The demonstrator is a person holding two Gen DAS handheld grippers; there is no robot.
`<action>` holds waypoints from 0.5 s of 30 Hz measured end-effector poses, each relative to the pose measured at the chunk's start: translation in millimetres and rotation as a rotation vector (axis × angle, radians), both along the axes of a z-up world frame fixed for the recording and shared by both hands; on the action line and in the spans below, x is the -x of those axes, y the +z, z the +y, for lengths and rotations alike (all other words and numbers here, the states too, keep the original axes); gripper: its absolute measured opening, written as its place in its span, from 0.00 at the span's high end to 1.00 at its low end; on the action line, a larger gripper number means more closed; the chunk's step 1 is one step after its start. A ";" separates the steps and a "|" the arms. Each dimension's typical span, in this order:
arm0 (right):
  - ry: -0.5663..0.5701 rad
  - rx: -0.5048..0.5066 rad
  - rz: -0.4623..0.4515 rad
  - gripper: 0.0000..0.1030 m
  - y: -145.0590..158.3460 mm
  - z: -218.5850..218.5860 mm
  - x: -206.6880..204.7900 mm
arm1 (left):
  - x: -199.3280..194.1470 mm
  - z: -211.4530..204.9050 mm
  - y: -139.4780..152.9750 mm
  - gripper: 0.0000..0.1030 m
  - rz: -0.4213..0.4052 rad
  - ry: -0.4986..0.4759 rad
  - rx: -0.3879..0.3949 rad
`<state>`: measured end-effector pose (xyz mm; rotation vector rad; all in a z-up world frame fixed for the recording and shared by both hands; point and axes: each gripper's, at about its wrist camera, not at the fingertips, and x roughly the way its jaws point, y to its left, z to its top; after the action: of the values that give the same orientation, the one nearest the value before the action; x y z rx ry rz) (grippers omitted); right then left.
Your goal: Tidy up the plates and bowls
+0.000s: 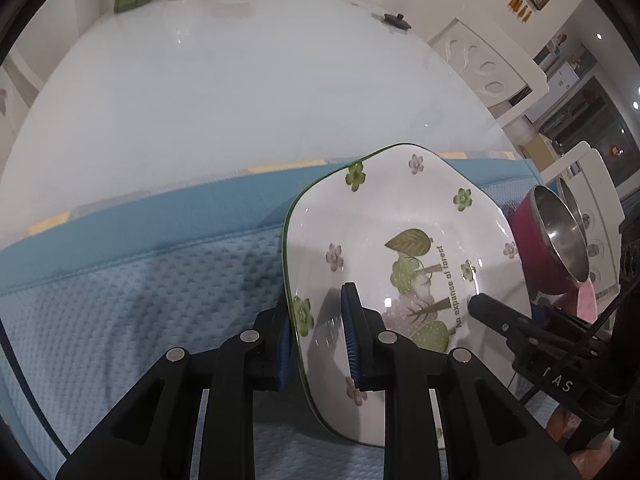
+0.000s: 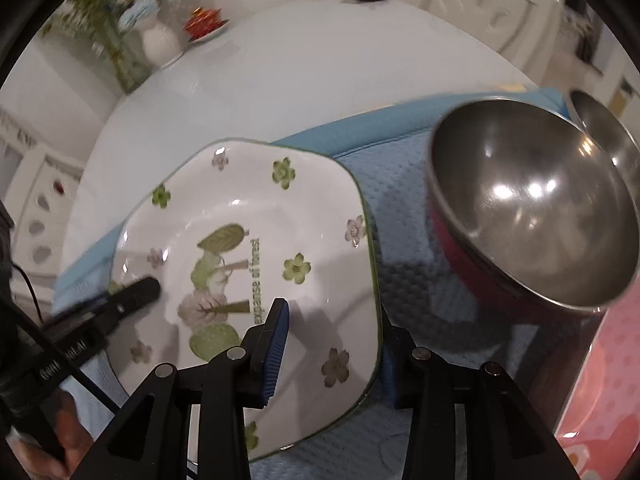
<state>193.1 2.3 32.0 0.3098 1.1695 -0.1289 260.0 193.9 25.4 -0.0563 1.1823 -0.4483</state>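
left claw [image 1: 318,334] clenches the plate's [image 1: 404,240] left rim; right claw [image 2: 332,354] clenches its right rim. the plate, printed "an expanse of forest", tilts over the blue mat [image 1: 132,300] near the tabletop's [image 1: 224,92] front edge, steel bowl [image 2: 532,208] to its right.

Flowered plate [image 1: 400,240] between left hand-held gripper [image 1: 320,332] fingers.

Your plate [image 2: 256,256] sits over mat [image 2: 404,208], which lies on table [image 2: 288,80]. Nested bowls [image 2: 532,216] right of plate. Vase [image 2: 160,42] and teacup [image 2: 206,20] at table's far edge.
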 end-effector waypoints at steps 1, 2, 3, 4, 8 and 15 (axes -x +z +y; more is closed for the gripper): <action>0.018 -0.003 0.001 0.62 0.0 2.7 1.7 | 1.5 2.2 0.6 0.81 -0.004 0.001 -0.004; 0.032 -0.002 0.002 0.62 0.1 5.8 3.2 | 3.6 4.8 2.2 0.81 -0.005 0.006 -0.007; 0.044 0.006 0.002 0.62 0.7 10.7 5.1 | 7.3 8.1 5.5 0.81 -0.010 0.015 -0.006; 0.051 0.016 0.003 0.62 1.2 15.2 7.5 | 10.4 11.3 8.6 0.81 -0.020 0.023 -0.011; 0.066 -0.011 0.017 0.62 -1.1 30.4 17.0 | 22.4 26.7 11.7 0.81 -0.031 0.052 -0.030; 0.155 -0.044 0.028 0.62 -4.9 39.6 26.2 | 22.8 38.7 4.4 0.81 0.017 0.073 0.009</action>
<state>166.8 41.8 27.0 0.2561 1.2203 0.0280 237.2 232.6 29.9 -0.1115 1.1913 -0.3896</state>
